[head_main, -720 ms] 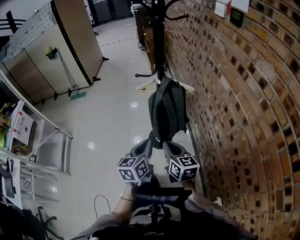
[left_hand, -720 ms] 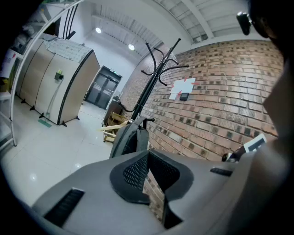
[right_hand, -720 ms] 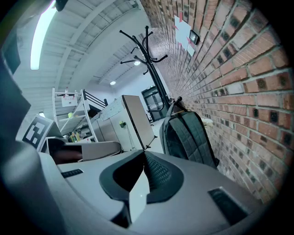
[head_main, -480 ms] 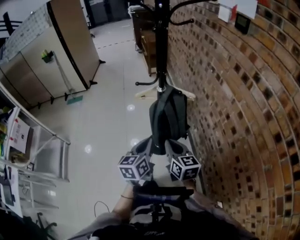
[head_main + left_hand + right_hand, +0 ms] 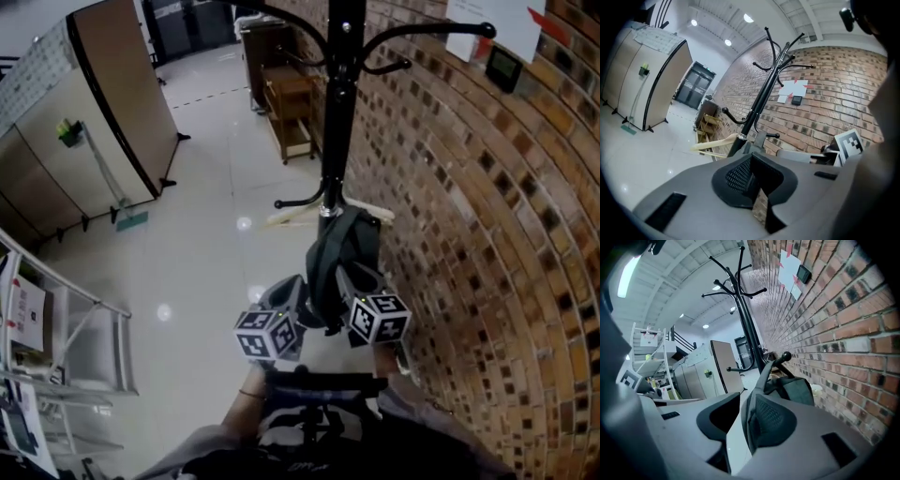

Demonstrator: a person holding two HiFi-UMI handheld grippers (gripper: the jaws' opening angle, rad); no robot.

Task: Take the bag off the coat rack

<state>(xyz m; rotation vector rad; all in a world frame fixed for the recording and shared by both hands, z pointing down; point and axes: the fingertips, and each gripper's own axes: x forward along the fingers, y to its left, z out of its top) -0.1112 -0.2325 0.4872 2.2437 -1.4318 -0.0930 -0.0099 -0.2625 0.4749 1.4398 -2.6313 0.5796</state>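
Black coat rack stands close against the brick wall, on the glossy pale floor. The dark grey bag hangs low on the coat rack's pole, from a short knobbed hook, body drooping on the near side of the pole, not yet off. Both grippers sit on the near side of the coat rack at bag height. The left gripper is at the bag's lower left edge; in the left gripper view its jaws are pressed together at the tips, only a thin slit of brick shows lower down, nothing between them, and the coat rack rises just beyond. The right gripper is on the bag's wall side; in the right gripper view its jaws pinch the bag by its strap, which runs from the hook down between the pads, with the bag body slumped past them toward the wall and the coat rack above. A pale wooden hanger lies across the coat rack's pole right behind the bag top. A wooden shelf unit is beyond the coat rack along the wall. A beige folding partition is well left of the coat rack. White papers are on the wall right of the coat rack's top hooks.
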